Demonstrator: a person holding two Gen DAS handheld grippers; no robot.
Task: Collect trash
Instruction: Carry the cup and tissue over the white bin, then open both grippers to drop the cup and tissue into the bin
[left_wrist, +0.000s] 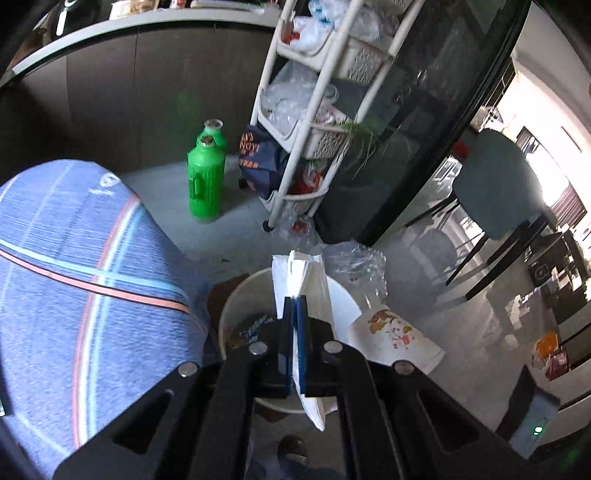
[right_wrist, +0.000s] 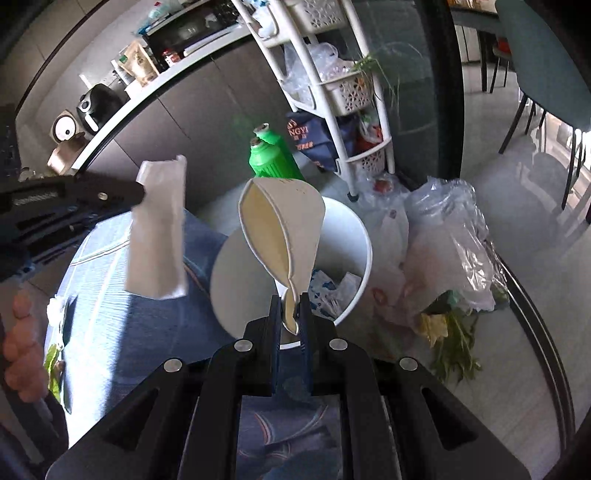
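Two pieces of trash carried at once, one per gripper, both brought over the white bin (left_wrist: 236, 295) on the floor, presumably so that each can be dropped with a simple release.

Left gripper (left_wrist: 294, 310): clamped flat on a folded white paper wrapper (left_wrist: 295, 273), blue pads pressed against both faces, the sheet standing up past the fingertips and hanging out below them. Held by its middle, probably because so thin a sheet offers no other hold. Seen from the right wrist, the same wrapper (right_wrist: 157, 229) sticks out from the left gripper (right_wrist: 142, 192) off to the side, over the blue striped fabric (right_wrist: 122, 317) of a person's clothing, not clearly above the bin mouth.

Right gripper (right_wrist: 290, 306): pinched on the crushed rim of a white paper cup (right_wrist: 280, 229), walls folded together between the pads, the open mouth flaring upward and away. Grip on the flattened edge likely chosen because the round body is too wide for the jaws. Cup directly ahead of the fingertips, over the bin (right_wrist: 351, 221), whose inside already shows crumpled wrappers.

Beside the bin: clear plastic bags (right_wrist: 450, 236) with greens on the floor, a green bottle (right_wrist: 273, 158) behind, a white basket rack (right_wrist: 343, 92) beyond. Printed side of the cup (left_wrist: 395, 339) visible in the left wrist view, just right of the bin.
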